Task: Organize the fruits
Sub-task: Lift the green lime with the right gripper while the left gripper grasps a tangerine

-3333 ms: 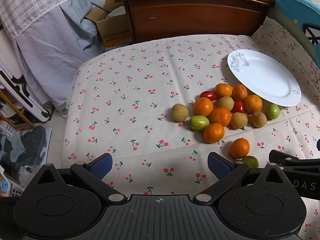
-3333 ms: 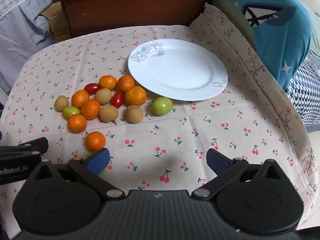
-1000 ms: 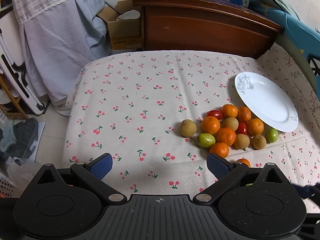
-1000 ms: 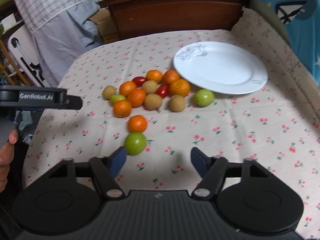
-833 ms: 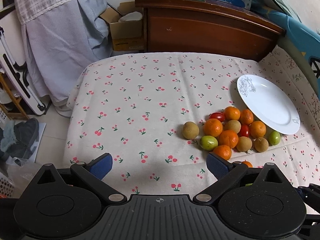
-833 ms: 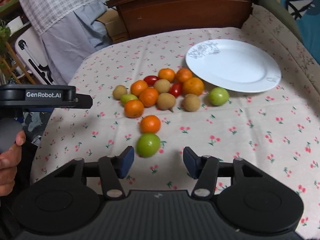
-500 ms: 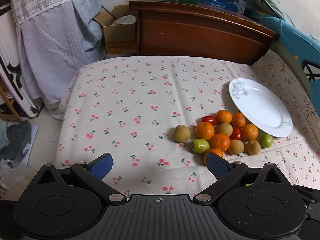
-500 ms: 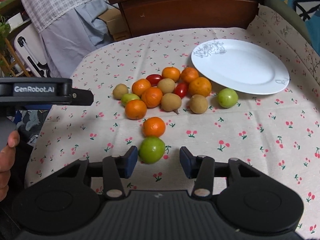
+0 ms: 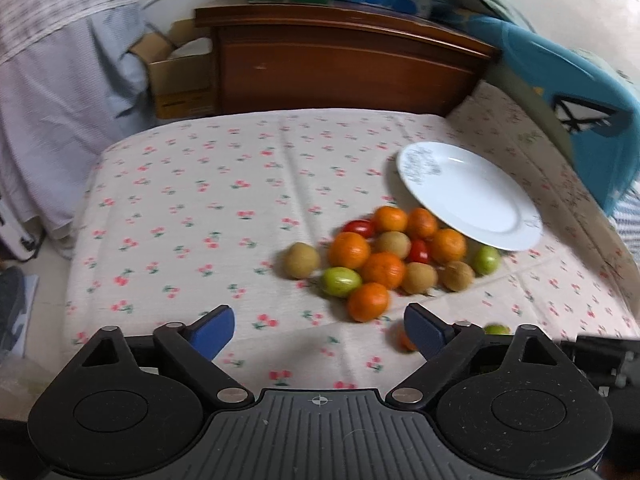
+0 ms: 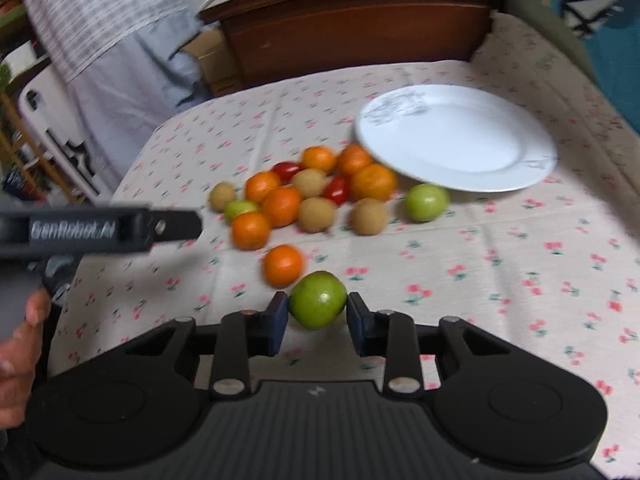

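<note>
A green fruit (image 10: 318,299) sits on the cherry-print cloth (image 10: 500,264) between your right tongs (image 10: 317,317), which are closing around it; the blue pads look just beside its skin, contact unclear. An orange (image 10: 283,266) lies just beyond it. Farther off, a cluster of oranges, brown fruits and red tomatoes (image 10: 308,192) crowds beside the white plate (image 10: 456,138), which holds nothing. Your left tongs (image 9: 319,330) hang spread and slowly narrowing over bare cloth, gripping nothing. Sorting looks barely begun: every fruit remains off the plate.
</note>
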`<state>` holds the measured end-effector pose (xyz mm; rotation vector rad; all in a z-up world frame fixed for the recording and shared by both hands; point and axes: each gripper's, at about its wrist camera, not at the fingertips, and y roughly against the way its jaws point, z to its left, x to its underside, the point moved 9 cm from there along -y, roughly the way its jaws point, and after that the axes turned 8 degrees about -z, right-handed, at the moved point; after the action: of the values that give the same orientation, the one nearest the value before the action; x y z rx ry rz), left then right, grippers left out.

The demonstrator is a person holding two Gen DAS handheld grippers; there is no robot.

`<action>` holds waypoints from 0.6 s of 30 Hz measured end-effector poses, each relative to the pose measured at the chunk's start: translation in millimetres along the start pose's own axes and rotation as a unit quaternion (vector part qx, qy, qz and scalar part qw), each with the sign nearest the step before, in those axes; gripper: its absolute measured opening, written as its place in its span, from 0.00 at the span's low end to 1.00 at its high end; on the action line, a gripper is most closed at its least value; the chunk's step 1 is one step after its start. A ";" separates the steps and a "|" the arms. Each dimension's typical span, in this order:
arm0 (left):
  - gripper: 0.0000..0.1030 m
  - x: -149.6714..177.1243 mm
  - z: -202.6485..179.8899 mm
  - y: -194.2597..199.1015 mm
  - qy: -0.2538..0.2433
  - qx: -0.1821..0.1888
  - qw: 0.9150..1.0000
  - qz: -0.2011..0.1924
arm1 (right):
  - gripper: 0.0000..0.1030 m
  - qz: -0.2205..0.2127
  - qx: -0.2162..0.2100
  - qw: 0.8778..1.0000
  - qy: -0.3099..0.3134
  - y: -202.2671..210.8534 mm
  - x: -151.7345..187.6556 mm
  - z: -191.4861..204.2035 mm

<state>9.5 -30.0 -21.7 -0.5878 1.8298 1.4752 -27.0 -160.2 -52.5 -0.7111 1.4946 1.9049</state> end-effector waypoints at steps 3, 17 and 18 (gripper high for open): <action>0.85 4.0 -13.3 -2.0 -0.013 0.024 1.000 -0.002 | 0.31 -0.006 0.021 1.000 -0.023 4.3 -3.7 -19.2; 0.56 20.8 -61.7 -24.6 -0.058 0.101 0.993 0.004 | 0.31 -0.017 0.082 0.993 -0.085 15.6 -4.7 -67.7; 0.51 21.2 -62.8 -27.0 -0.059 0.104 0.993 0.005 | 0.31 -0.017 0.082 0.993 -0.087 16.0 -4.7 -67.8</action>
<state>0.2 -95.6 -48.7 -0.3813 1.8650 1.2766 -32.7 -229.8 -53.5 -0.4809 1.4982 1.7477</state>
